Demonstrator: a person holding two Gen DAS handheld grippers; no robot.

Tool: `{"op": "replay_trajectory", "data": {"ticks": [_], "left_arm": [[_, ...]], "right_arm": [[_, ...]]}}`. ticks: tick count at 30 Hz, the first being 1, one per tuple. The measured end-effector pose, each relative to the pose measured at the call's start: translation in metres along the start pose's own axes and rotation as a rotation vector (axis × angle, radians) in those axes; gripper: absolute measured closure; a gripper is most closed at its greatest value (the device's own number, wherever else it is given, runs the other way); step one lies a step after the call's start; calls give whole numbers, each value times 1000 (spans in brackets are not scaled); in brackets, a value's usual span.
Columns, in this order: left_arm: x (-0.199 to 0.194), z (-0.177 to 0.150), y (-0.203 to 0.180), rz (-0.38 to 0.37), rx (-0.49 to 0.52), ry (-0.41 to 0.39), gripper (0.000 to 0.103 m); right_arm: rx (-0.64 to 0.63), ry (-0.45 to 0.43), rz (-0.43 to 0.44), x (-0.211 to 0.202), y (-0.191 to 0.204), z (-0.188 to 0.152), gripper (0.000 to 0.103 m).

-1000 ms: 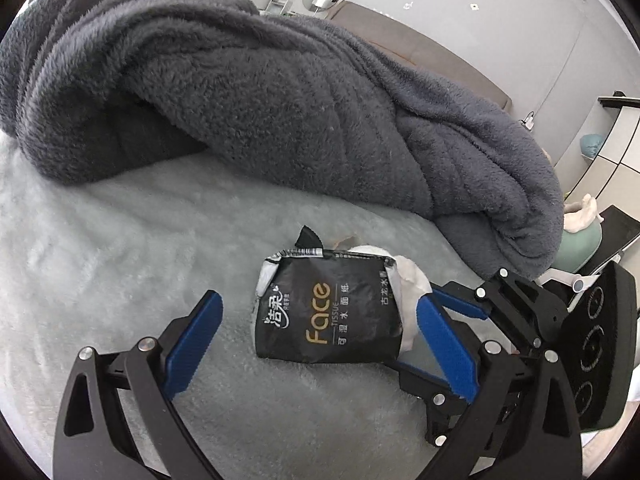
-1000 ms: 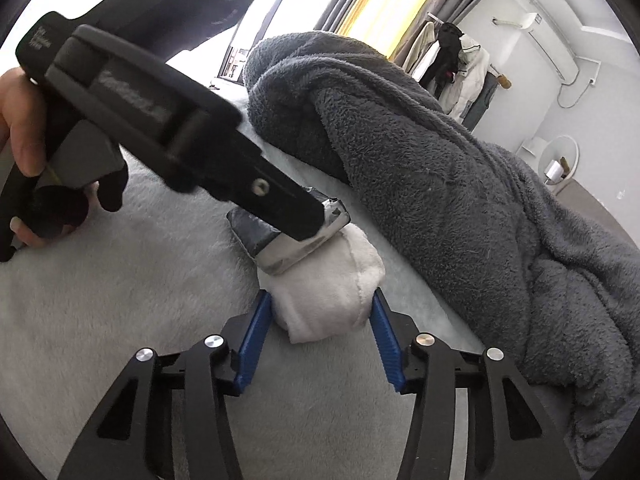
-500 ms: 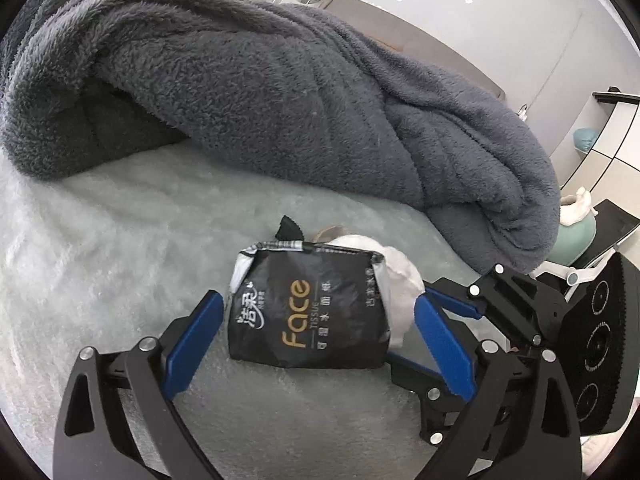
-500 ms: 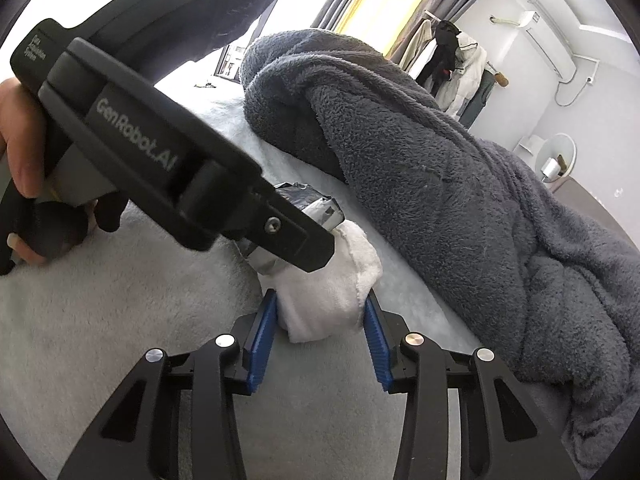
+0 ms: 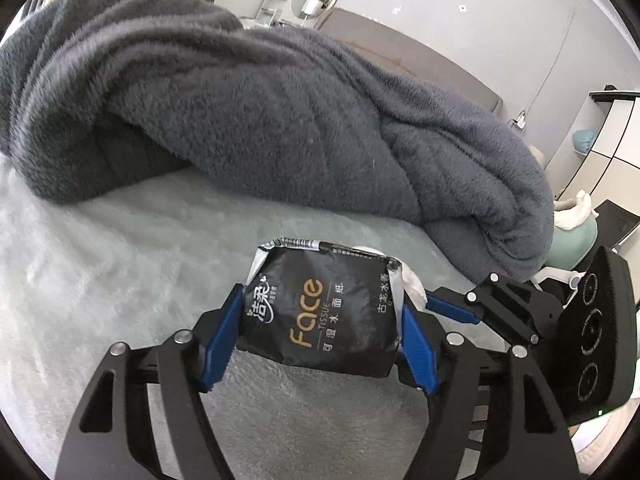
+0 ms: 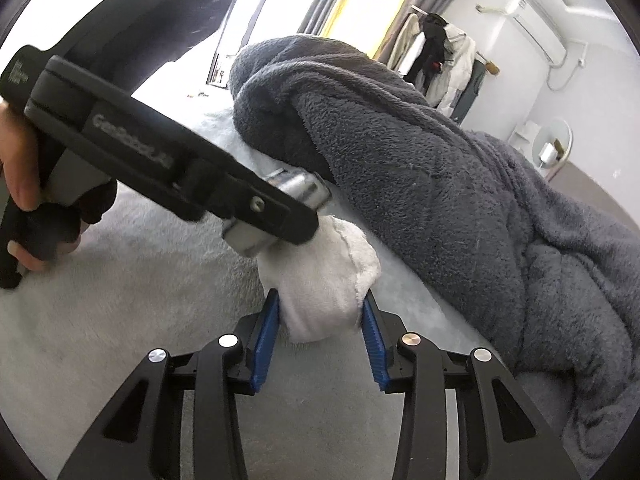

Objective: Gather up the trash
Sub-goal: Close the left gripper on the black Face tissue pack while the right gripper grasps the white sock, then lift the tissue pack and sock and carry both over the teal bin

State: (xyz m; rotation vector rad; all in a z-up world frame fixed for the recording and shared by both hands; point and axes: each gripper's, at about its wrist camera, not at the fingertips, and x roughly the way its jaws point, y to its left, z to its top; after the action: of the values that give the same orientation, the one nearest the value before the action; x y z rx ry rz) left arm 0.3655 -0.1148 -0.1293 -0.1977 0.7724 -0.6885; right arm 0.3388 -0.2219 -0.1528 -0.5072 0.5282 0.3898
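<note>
A black "Face" tissue pack [image 5: 320,320] lies on the pale bed cover, squeezed between the blue pads of my left gripper [image 5: 320,308]. Its jaws are closing and both pads touch the pack's sides. A white crumpled wad [image 6: 324,280] sits right behind the pack; in the left wrist view only the wad's edge [image 5: 412,284] shows. My right gripper [image 6: 320,304] is closing on that wad, pads pressed into both sides. The left gripper's black body [image 6: 160,160] crosses above the wad, with the pack's silver end [image 6: 304,192] showing under it.
A thick grey fleece blanket [image 5: 300,120] is heaped just behind the trash and runs to the right [image 6: 460,200]. The pale fluffy bed cover [image 5: 100,280] spreads to the left and front. A person's hand [image 6: 16,168] holds the left gripper's handle.
The left jaws have drawn in from wide apart until the pads meet the pack. The right jaws have narrowed onto the white wad. Both hands have barely shifted.
</note>
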Motion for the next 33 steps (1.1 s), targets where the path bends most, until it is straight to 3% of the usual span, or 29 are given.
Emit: {"op": "replay_trajectory", "data": {"ticks": [14, 24, 33], "left_arm": [[-63, -3, 1, 88, 11, -127, 29], [-113, -15, 0, 189, 51, -211, 29], [-149, -45, 4, 277, 39, -232, 29]], "right_arm": [[283, -53, 90, -30, -16, 18, 63], [410, -53, 77, -58, -7, 29, 63], [561, -51, 72, -82, 3, 34, 63]]}}
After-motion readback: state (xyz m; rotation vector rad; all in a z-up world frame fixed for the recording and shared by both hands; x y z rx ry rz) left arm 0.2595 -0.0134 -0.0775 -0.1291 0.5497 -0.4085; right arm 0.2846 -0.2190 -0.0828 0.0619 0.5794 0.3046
